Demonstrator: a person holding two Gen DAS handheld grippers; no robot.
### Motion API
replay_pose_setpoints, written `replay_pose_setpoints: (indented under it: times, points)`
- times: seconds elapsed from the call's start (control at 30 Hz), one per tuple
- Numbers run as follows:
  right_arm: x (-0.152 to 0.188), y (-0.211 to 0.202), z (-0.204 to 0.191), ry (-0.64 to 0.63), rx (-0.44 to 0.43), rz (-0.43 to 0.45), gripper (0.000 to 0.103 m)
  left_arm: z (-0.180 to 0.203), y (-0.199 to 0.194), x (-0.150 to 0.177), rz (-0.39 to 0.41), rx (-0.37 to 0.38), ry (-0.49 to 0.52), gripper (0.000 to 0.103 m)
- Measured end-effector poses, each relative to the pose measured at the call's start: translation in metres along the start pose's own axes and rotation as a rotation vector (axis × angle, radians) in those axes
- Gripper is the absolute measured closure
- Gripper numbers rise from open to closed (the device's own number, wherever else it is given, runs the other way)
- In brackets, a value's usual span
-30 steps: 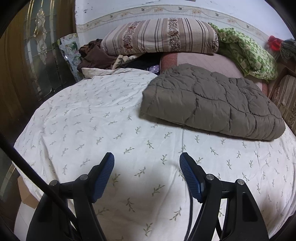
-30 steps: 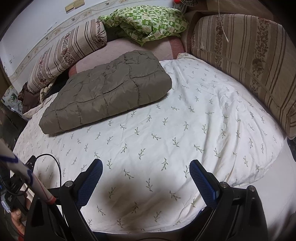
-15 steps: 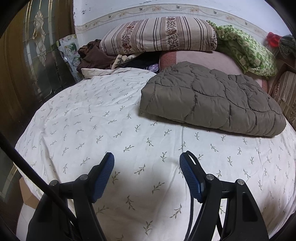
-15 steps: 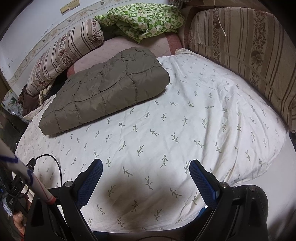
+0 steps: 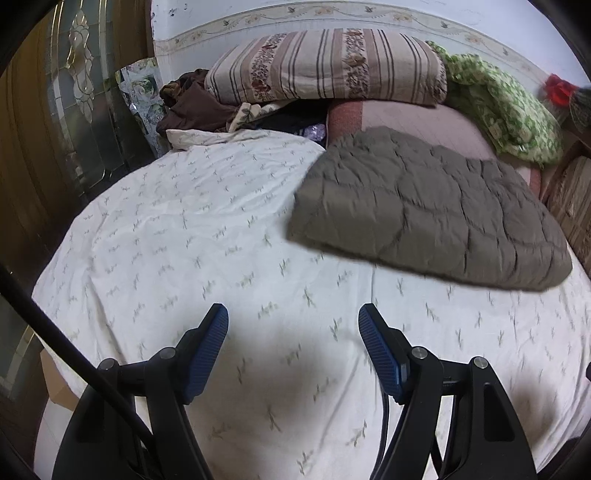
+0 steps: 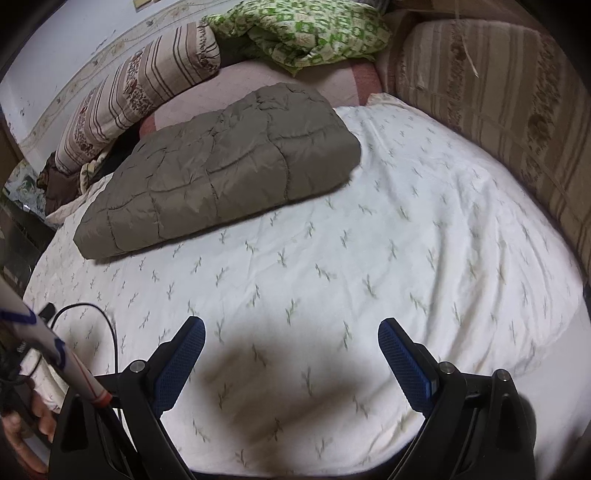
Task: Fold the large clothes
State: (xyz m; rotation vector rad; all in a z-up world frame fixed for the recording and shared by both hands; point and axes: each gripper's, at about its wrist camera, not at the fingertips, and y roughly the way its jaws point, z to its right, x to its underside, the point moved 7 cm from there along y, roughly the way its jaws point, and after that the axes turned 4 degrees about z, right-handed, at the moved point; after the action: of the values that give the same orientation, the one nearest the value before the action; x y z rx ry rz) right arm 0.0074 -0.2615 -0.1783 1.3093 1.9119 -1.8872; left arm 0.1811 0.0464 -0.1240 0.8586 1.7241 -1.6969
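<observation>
No legible writing, brand or label is found on any item; no container is seen. The folded grey-brown quilted garment (image 5: 424, 206) (image 6: 221, 173) is laid flat on the white leaf-print bed sheet (image 5: 184, 240) (image 6: 406, 258), toward the far side of the bed and well apart from both grippers. The left gripper (image 5: 293, 347) is held above the sheet with its jaws spread wide and nothing between the blue pads (image 5: 205, 354). The right gripper (image 6: 291, 365) is likewise held over the sheet, jaws fully apart and empty. A striped pillow (image 5: 325, 66) (image 6: 136, 88) and a green patterned blanket (image 5: 506, 107) (image 6: 306, 29) are positioned beyond the garment. A second striped cushion (image 6: 498, 110) is placed along the bed's right edge.
</observation>
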Motion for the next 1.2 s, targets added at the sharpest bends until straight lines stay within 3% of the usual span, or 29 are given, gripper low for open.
replay_pose_setpoints:
  times: [0.23, 0.4, 0.53, 0.63, 0.7, 0.9, 1.03, 1.1, 1.2]
  points:
    - [-0.065, 0.017, -0.024, -0.103, 0.042, 0.106, 0.006, 0.002, 0.041, -0.058, -0.041, -0.006, -0.013, 0.031]
    - [-0.114, 0.063, -0.04, -0.142, 0.097, 0.137, 0.006, 0.007, 0.098, -0.084, -0.069, -0.049, -0.046, 0.031]
    - [-0.142, 0.108, -0.053, -0.173, 0.132, 0.118, 0.006, 0.005, 0.151, -0.093, -0.11, -0.114, -0.038, 0.03]
    - [-0.154, 0.158, -0.058, -0.204, 0.179, 0.062, 0.006, 0.008, 0.186, -0.085, -0.175, -0.116, -0.022, 0.026]
    - [-0.155, 0.188, -0.057, -0.211, 0.195, 0.018, 0.0, 0.009, 0.197, -0.083, -0.199, -0.117, -0.017, 0.026]
    - [-0.169, 0.214, -0.064, -0.259, 0.229, 0.021, 0.0, 0.017, 0.187, -0.085, -0.148, -0.17, 0.042, 0.026]
    - [-0.175, 0.195, -0.062, -0.272, 0.219, 0.023, 0.001, 0.014, 0.166, -0.089, -0.118, -0.135, 0.012, 0.026]
    - [-0.18, 0.175, -0.059, -0.257, 0.216, 0.073, 0.002, 0.01, 0.153, -0.094, -0.09, -0.094, -0.027, 0.026]
    - [-0.191, 0.159, -0.065, -0.235, 0.198, 0.113, 0.002, -0.002, 0.136, -0.098, -0.041, -0.096, -0.06, 0.026]
